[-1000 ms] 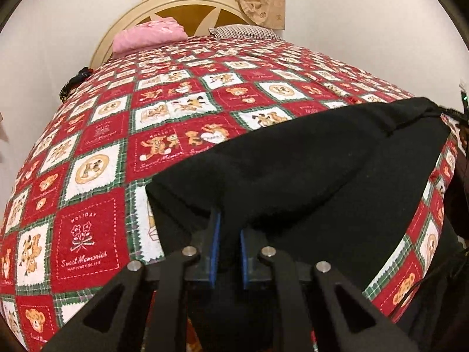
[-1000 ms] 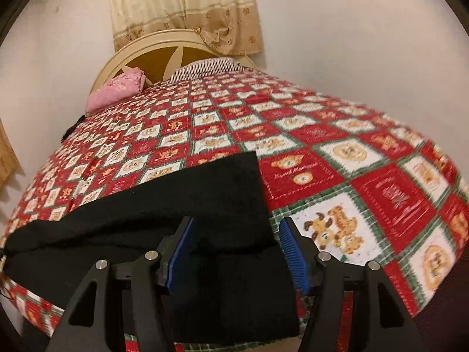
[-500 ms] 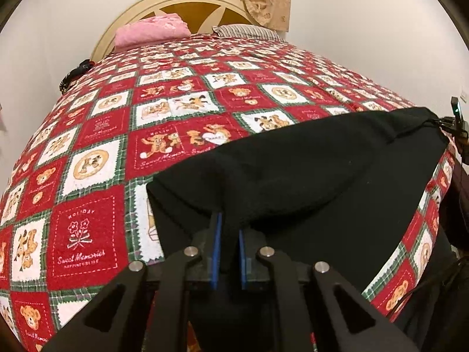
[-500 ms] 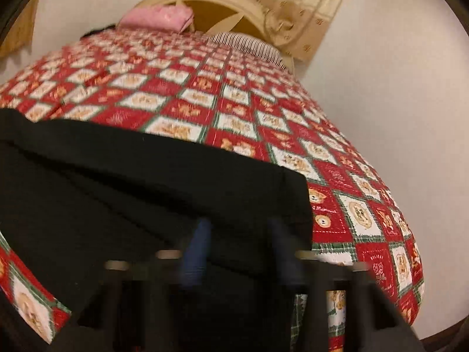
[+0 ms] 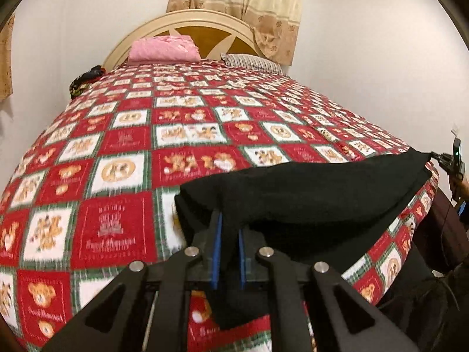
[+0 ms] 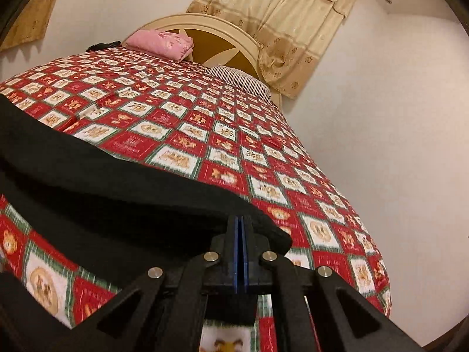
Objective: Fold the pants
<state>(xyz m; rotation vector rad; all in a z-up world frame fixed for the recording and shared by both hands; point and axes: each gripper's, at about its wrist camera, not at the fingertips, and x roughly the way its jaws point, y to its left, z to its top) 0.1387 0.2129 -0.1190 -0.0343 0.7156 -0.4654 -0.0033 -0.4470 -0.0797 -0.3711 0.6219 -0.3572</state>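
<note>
Black pants [image 5: 307, 193] stretch across the near edge of a red patchwork bed. My left gripper [image 5: 228, 228] is shut on the pants' left end, with black cloth hanging down between the blue pads. In the right wrist view the pants [image 6: 88, 187] run off to the left, and my right gripper [image 6: 241, 231] is shut on their right end, the blue pads pressed together at the cloth's edge. The right gripper also shows far right in the left wrist view [image 5: 451, 164], holding the raised corner.
The bed's quilt [image 5: 181, 135] has teddy-bear squares. A pink folded blanket [image 5: 164, 48] and a striped pillow [image 5: 252, 61] lie by the rounded headboard [image 5: 205, 29]. A dark item [image 5: 86, 79] sits at the bed's left edge. White walls flank the bed.
My right gripper has closed on the pants' right end and lifted it, tilting its view up. My left gripper stays shut and has raised its end slightly.
</note>
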